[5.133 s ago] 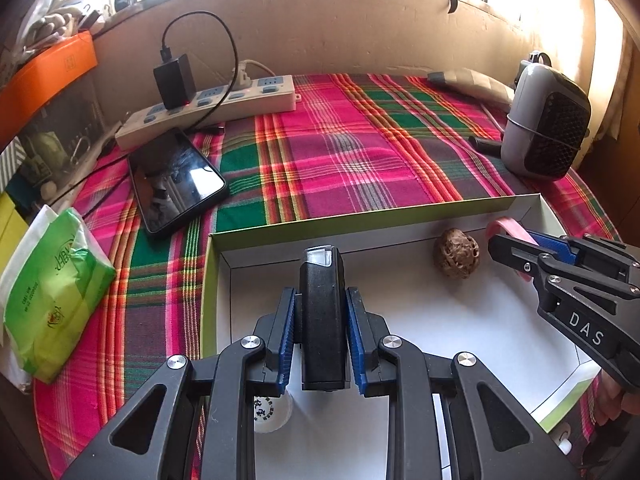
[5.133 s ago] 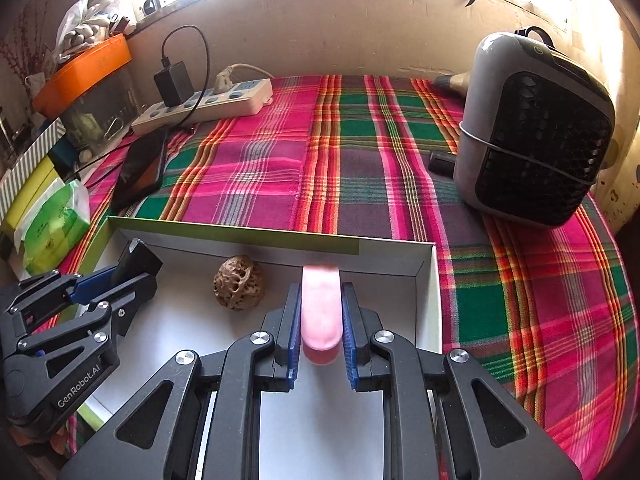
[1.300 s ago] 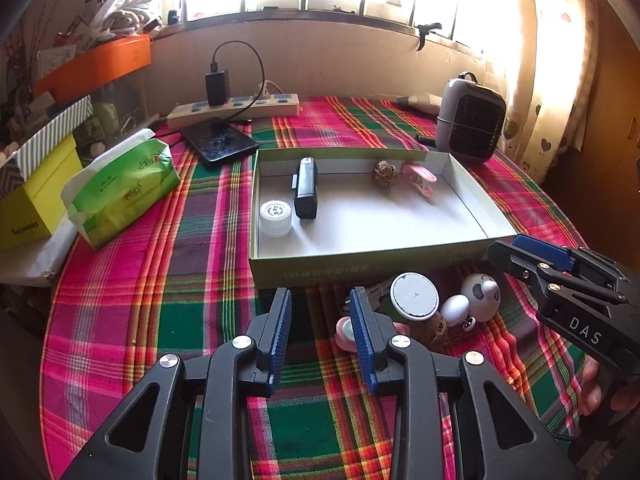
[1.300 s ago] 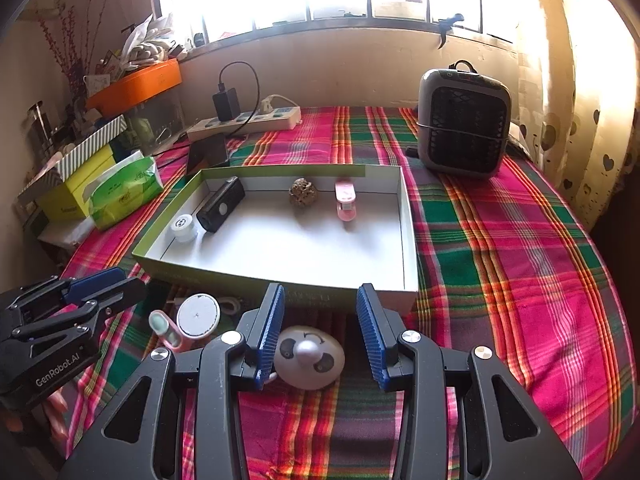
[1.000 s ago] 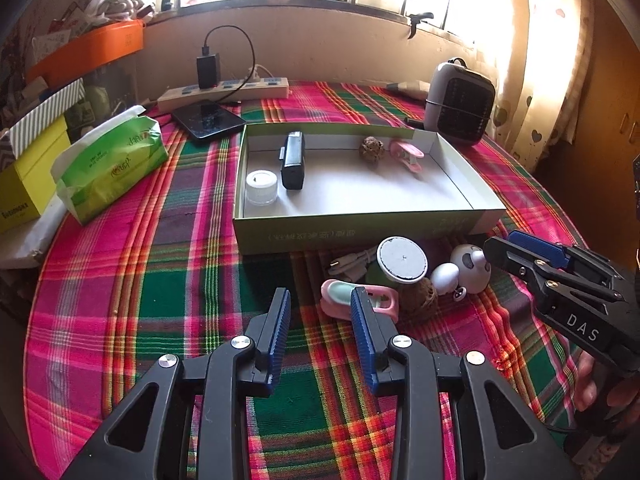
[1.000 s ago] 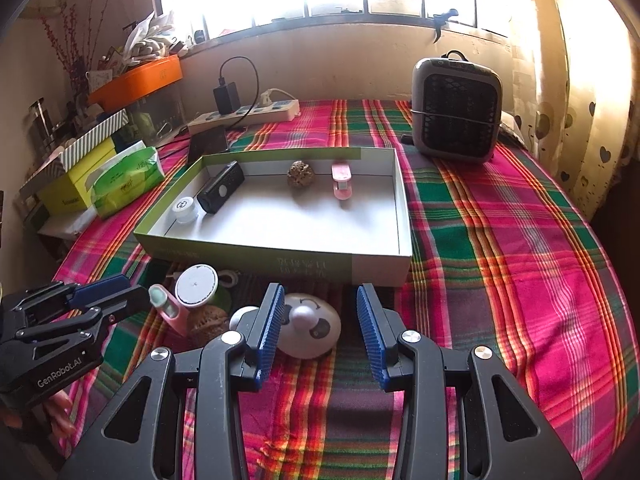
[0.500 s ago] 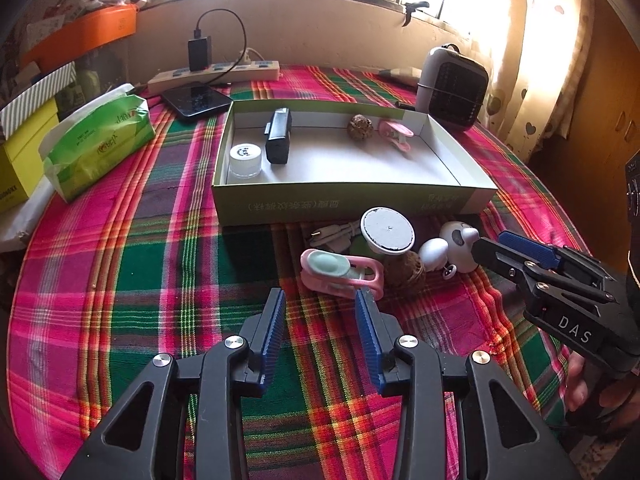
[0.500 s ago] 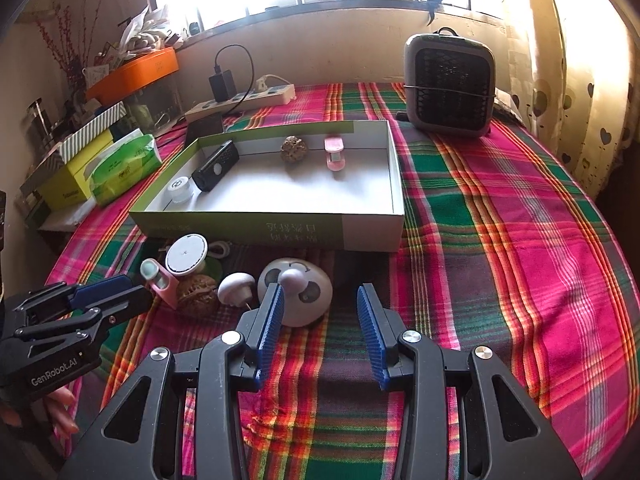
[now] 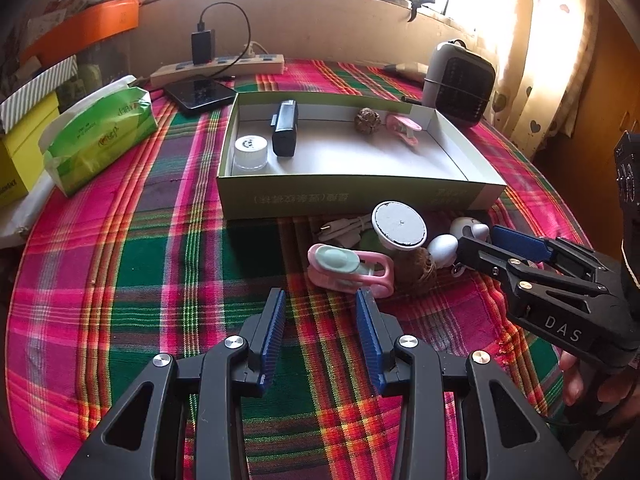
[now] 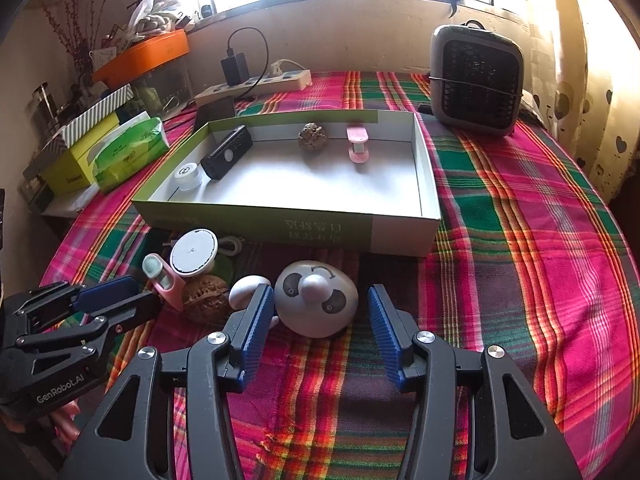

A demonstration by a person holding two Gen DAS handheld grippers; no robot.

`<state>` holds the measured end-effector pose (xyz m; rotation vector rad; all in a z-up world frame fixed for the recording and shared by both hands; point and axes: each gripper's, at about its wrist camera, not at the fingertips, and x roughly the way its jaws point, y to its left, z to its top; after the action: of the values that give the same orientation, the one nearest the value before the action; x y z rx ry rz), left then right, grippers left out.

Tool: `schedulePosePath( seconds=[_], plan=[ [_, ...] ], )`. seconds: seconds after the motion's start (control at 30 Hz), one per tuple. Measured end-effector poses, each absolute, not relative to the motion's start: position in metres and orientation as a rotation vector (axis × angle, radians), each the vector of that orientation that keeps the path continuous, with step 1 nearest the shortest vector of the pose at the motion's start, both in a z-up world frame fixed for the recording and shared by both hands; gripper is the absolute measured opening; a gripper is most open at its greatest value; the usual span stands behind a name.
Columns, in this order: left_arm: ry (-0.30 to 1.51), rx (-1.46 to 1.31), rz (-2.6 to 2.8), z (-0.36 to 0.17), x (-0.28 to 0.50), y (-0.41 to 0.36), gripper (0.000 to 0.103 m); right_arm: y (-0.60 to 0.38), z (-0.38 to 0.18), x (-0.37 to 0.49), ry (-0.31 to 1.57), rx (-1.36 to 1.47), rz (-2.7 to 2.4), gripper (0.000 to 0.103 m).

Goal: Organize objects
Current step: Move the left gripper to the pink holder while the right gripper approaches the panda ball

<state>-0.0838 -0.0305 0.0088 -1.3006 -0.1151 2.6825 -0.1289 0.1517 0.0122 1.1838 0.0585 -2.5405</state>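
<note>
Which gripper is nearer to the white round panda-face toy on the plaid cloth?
Right. The right gripper is open with the white panda-face toy just ahead between its fingers; the left gripper is open farther left, facing the pink clip.

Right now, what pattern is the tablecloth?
The tablecloth is plaid in pink, green and red, clearest in the right wrist view.

home | plaid tablecloth (image 10: pixel 520 208) | heart curtain (image 10: pixel 592 80) | heater (image 10: pixel 476 84) | tissue pack (image 9: pixel 100 136)
</note>
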Motion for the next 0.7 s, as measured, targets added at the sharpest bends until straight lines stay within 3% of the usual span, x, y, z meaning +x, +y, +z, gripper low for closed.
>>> schedulePosePath(
  seconds=[0.7],
  plan=[
    [-0.133,-1.315,2.659,0.017,-0.086,-0.015,0.034,0.170,0.009,-0.139,0.017,1.247,-2.594,0.050]
  ],
)
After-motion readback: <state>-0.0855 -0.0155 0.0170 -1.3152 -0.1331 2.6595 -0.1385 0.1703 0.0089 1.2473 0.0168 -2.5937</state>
